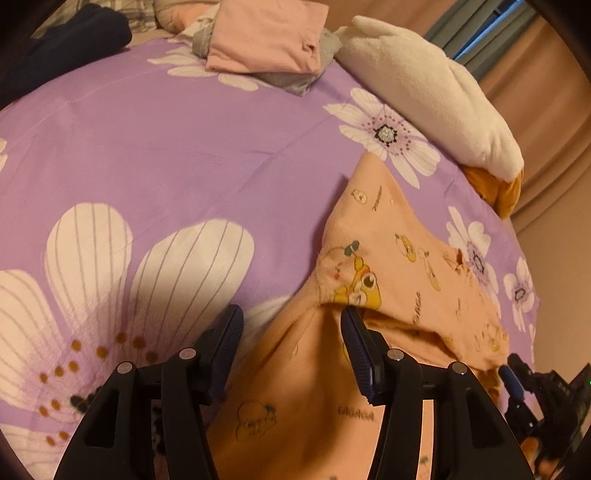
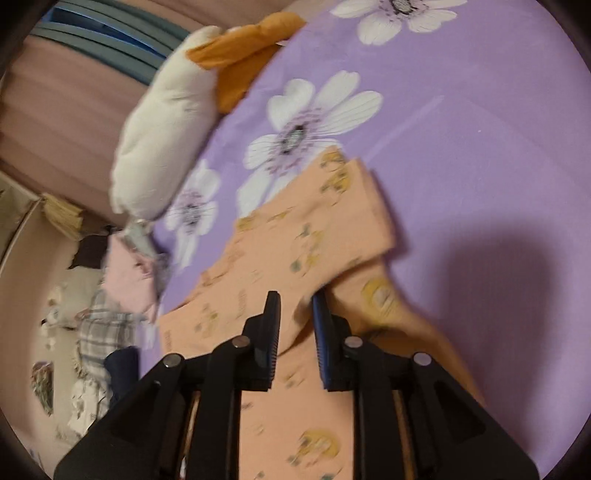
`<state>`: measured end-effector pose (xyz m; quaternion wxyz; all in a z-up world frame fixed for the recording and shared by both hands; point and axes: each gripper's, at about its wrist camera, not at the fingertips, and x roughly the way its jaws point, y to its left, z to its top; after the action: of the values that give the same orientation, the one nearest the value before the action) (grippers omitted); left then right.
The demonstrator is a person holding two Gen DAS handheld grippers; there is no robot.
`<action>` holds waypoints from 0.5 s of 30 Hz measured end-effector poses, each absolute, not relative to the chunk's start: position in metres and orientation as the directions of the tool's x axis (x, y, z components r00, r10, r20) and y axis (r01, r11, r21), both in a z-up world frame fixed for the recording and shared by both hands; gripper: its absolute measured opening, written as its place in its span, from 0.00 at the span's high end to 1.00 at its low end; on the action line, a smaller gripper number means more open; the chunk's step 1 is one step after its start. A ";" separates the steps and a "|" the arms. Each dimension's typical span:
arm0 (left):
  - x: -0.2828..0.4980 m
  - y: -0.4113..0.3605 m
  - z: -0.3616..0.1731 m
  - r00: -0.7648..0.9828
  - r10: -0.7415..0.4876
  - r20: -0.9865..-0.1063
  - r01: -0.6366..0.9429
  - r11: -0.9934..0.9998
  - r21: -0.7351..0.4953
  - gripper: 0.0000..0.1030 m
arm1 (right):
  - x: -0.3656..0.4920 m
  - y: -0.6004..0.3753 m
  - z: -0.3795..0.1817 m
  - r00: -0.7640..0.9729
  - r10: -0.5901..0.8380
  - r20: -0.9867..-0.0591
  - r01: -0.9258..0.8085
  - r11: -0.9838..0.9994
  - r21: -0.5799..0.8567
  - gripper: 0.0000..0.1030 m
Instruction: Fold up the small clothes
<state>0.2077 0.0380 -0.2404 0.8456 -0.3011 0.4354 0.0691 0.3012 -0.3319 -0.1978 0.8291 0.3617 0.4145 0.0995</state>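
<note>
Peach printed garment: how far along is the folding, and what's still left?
Done: a folded pink piece sits stacked on a grey one at the far end of the purple floral bedspread. In hand: the peach printed garment has one part turned over itself; left gripper and right gripper stand open over it. Left: the remaining folds and stacking.

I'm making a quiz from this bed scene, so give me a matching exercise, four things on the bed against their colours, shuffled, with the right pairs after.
Things:
1. bedsheet
2. cartoon-print garment
3. plush toy
4. top folded garment on the far stack

Colours:
A. white with an orange part
B. pink
C. purple with white flowers
D. peach with yellow characters

Pairs: 1-C, 2-D, 3-A, 4-B
</note>
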 end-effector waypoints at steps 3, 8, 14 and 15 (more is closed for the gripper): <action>0.201 0.052 -0.237 0.611 -0.171 -0.773 -0.424 0.753 -0.503 0.48 | 0.289 -0.273 -0.185 0.543 0.583 -0.604 -0.093 0.757 0.647 0.83; 0.195 0.074 -0.243 0.629 -0.230 -0.742 -0.449 0.672 -0.589 0.47 | 0.312 -0.186 -0.209 0.465 0.495 -0.734 -0.166 0.863 0.477 0.89; 0.202 0.067 -0.239 0.606 -0.214 -0.766 -0.448 0.704 -0.551 0.47 | 0.334 -0.159 -0.216 0.458 0.565 -0.686 -0.161 0.812 0.561 0.90; 0.203 0.064 -0.240 0.607 -0.223 -0.762 -0.443 0.701 -0.558 0.47 | 0.337 -0.147 -0.224 0.414 0.591 -0.692 -0.154 0.795 0.587 0.90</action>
<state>0.2029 0.0644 -0.2405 0.8118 -0.3804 0.4378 0.0679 0.3375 -0.1473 -0.2237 0.8107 0.2230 0.4901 0.2299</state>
